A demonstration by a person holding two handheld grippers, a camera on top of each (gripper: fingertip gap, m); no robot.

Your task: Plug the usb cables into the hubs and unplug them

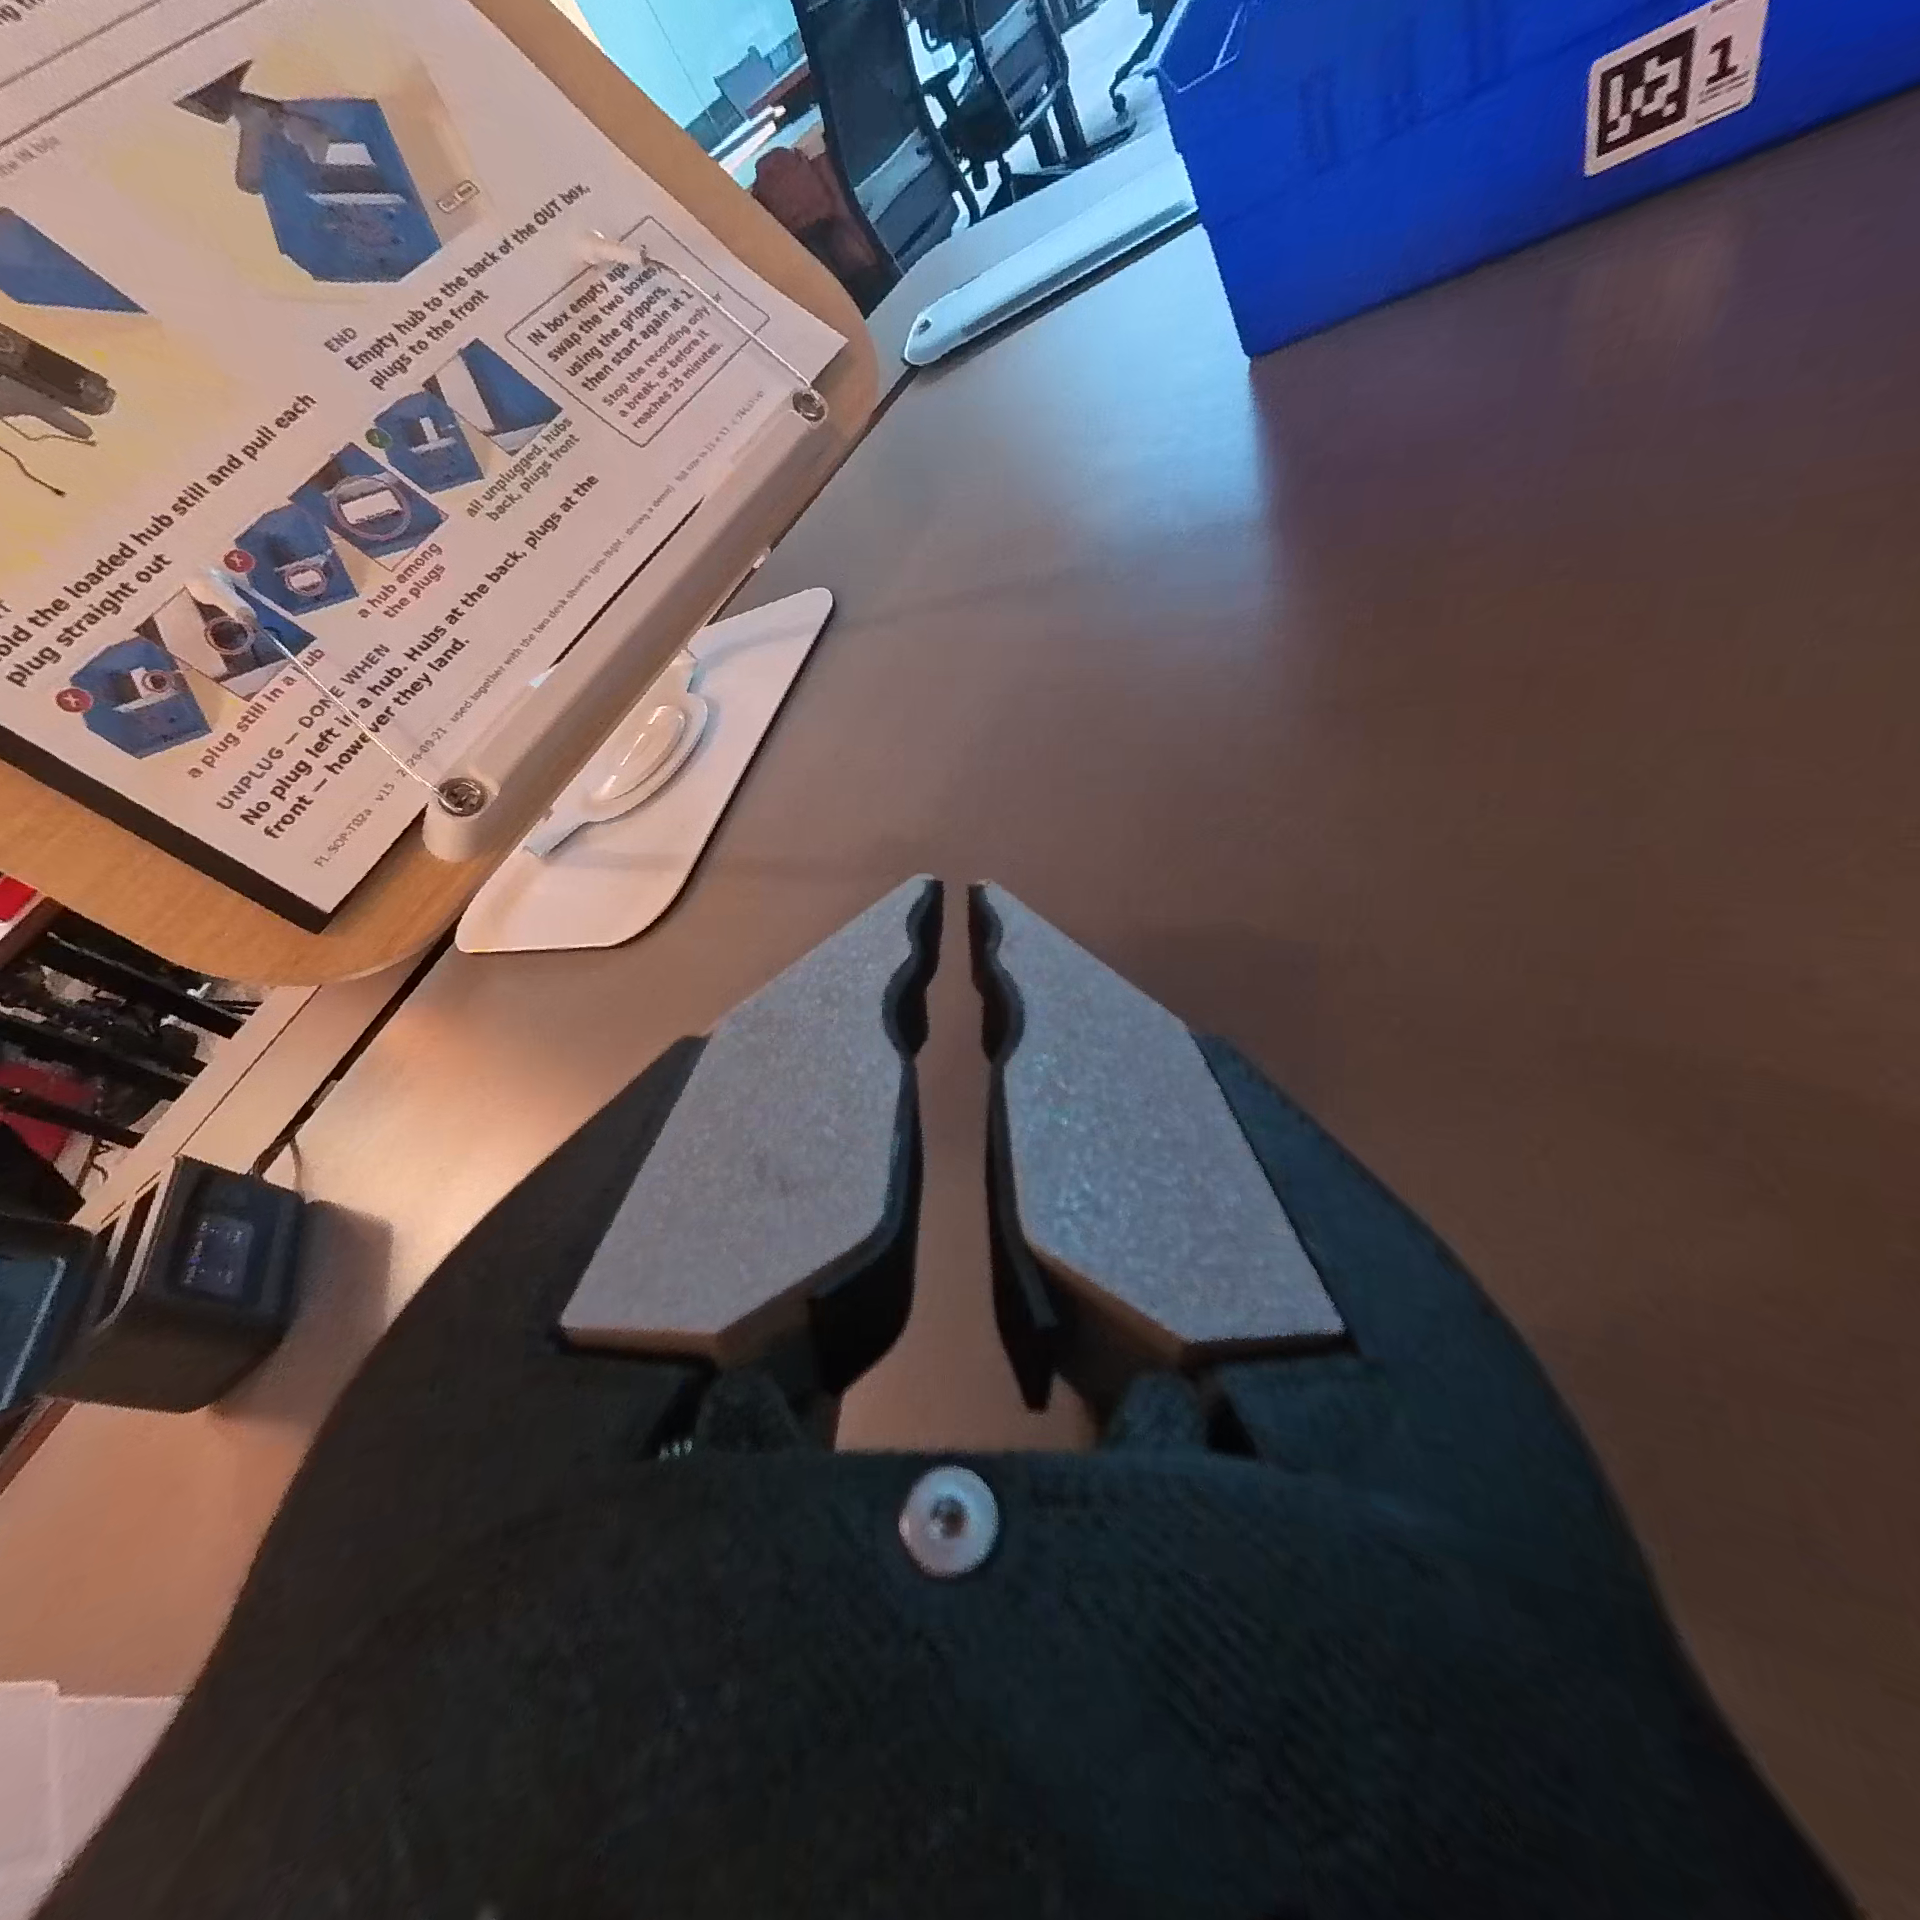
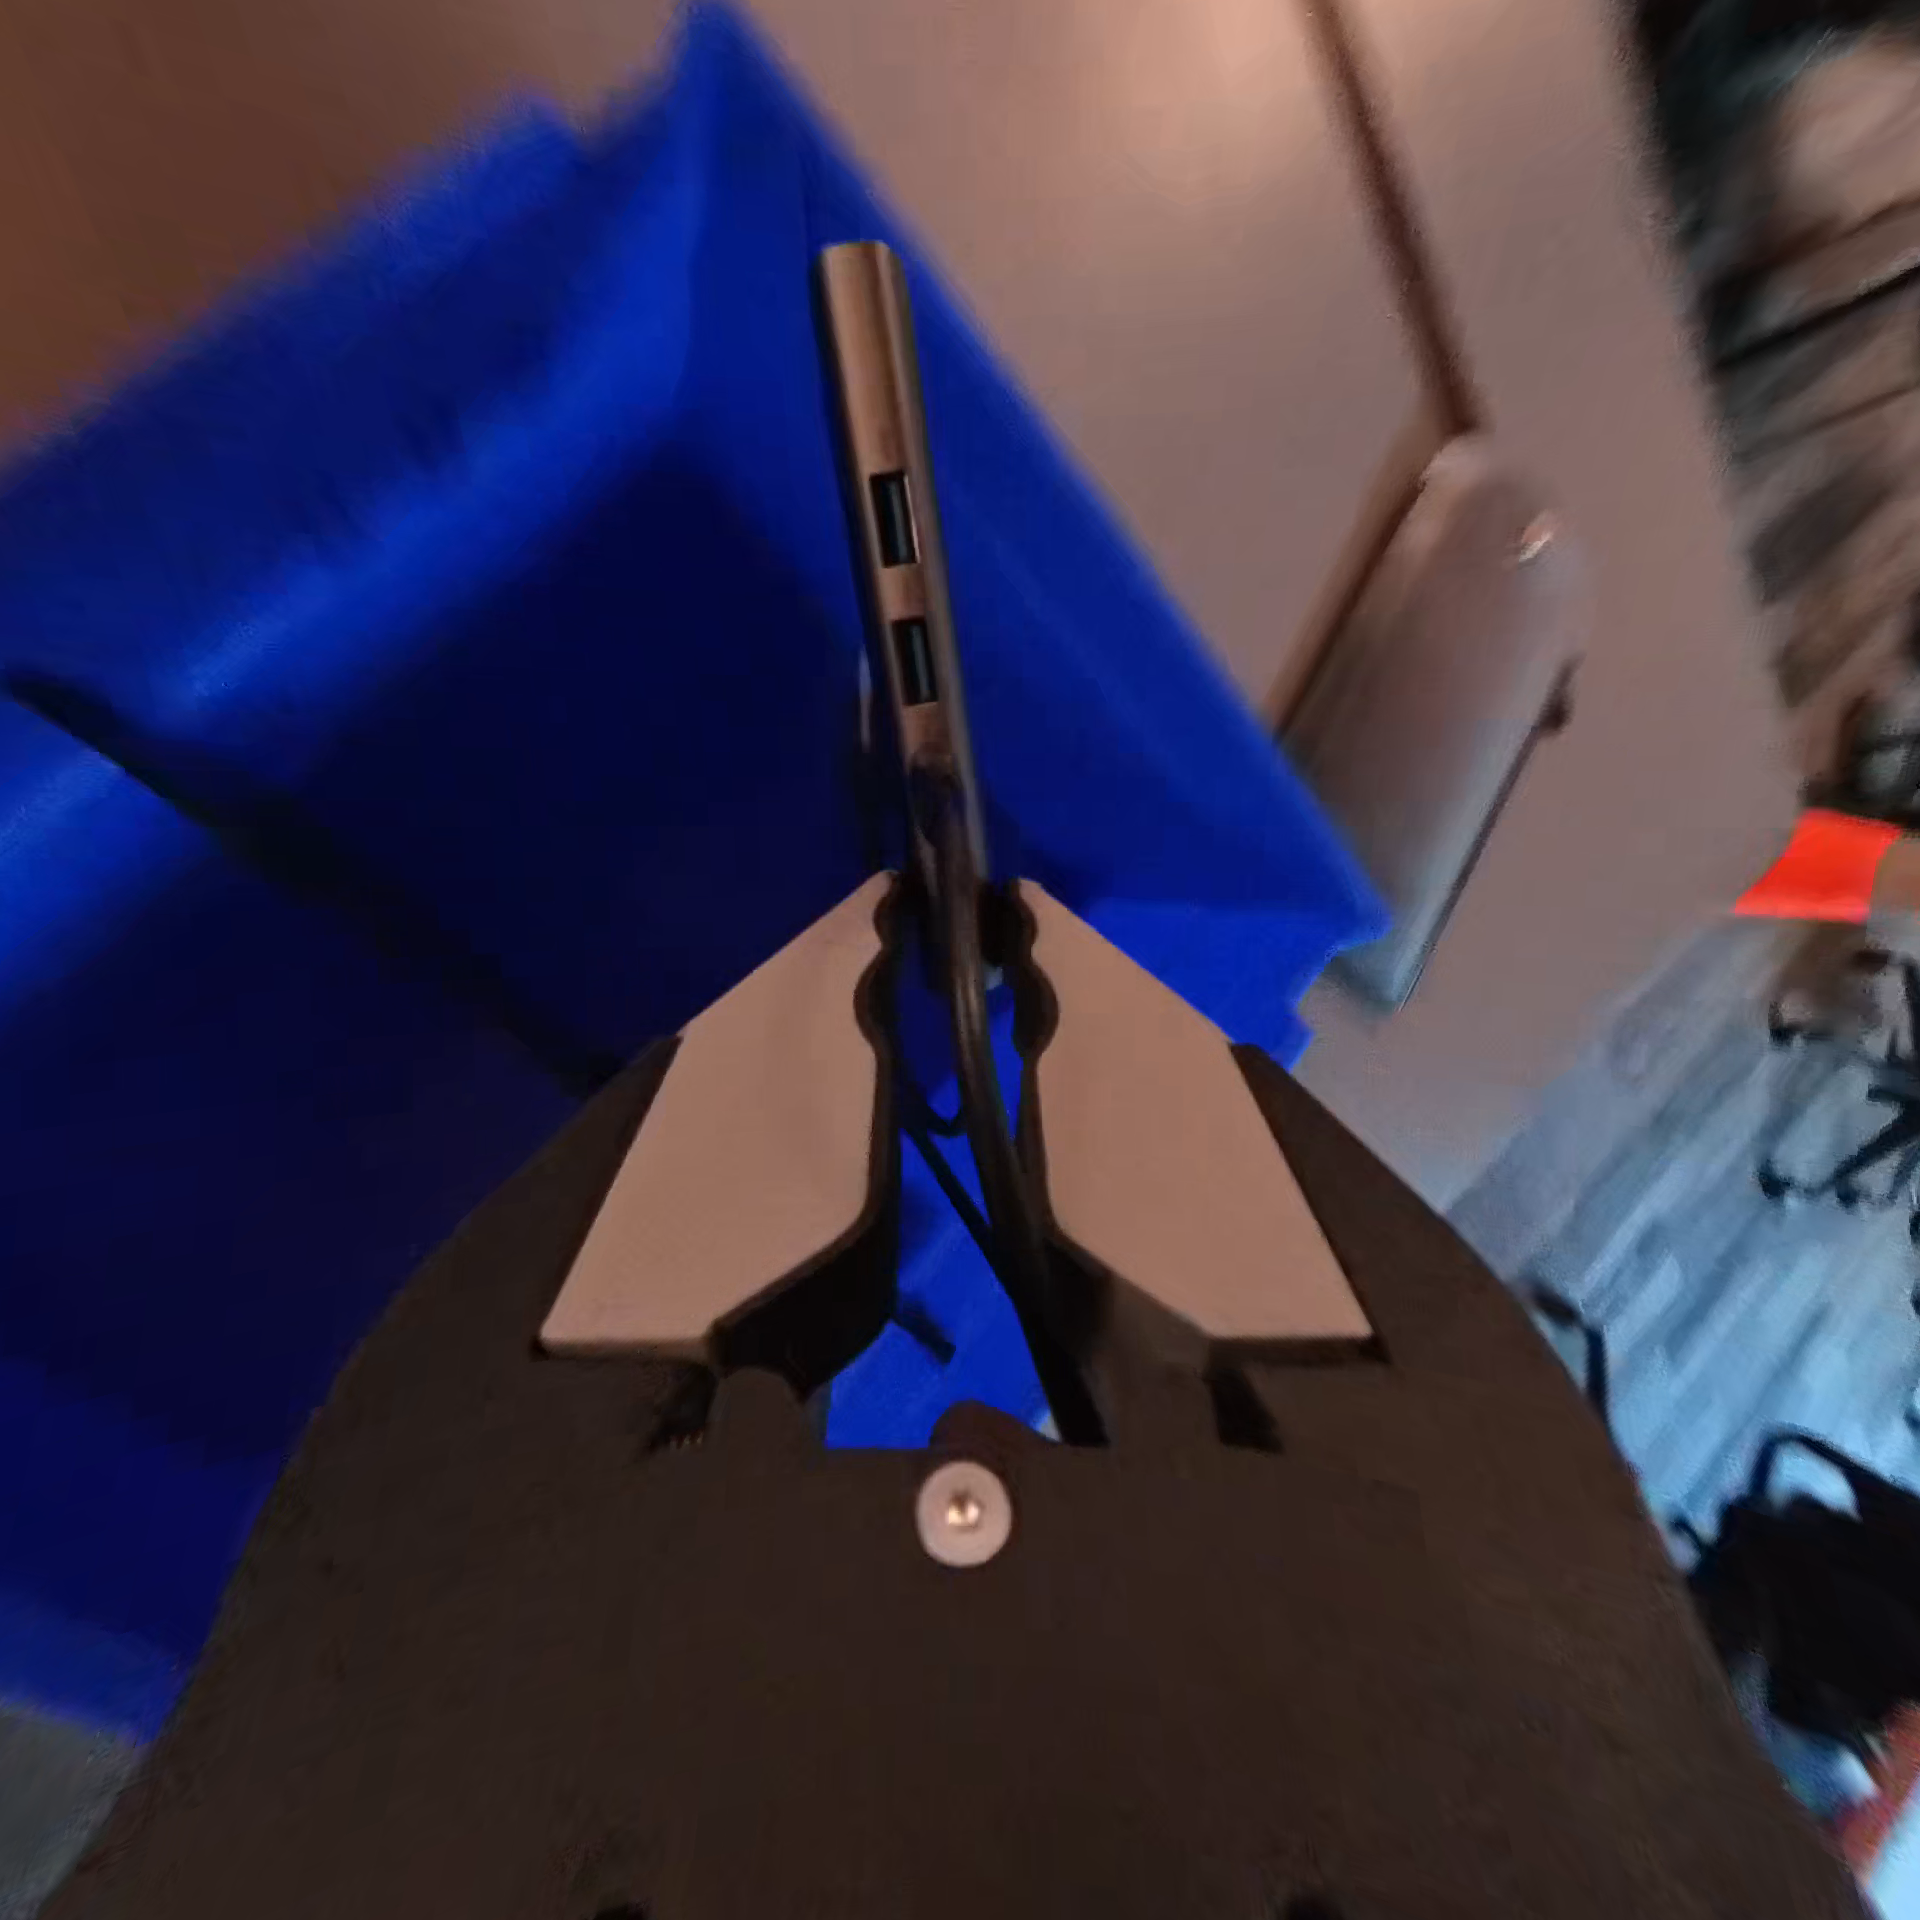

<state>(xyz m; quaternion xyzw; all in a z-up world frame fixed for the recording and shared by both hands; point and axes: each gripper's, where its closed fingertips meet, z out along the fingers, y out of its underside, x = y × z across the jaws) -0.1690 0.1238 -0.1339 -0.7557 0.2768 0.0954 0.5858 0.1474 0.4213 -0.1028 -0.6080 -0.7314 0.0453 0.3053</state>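
In the right wrist view my right gripper [image 2: 954,896] is shut on the near end of a slim grey USB hub [image 2: 896,499]. The hub sticks out forward and up from the fingertips, edge on, with two empty blue USB ports facing me. Its black cable [image 2: 1000,1132] runs back between the fingers. The hub hangs in the air over a blue bin [image 2: 436,582]. In the left wrist view my left gripper [image 1: 956,896] is shut and empty, low over the brown table [image 1: 1403,727]. No loose USB plugs are in view.
An instruction sheet on a wooden board with a white stand [image 1: 343,488] stands at the left of the table. A blue bin with a marker label [image 1: 1558,156] sits at the far right. A small black device [image 1: 213,1262] lies near the left edge. Office chairs stand beyond. The grippers' ends are close to 45 centimetres from one another.
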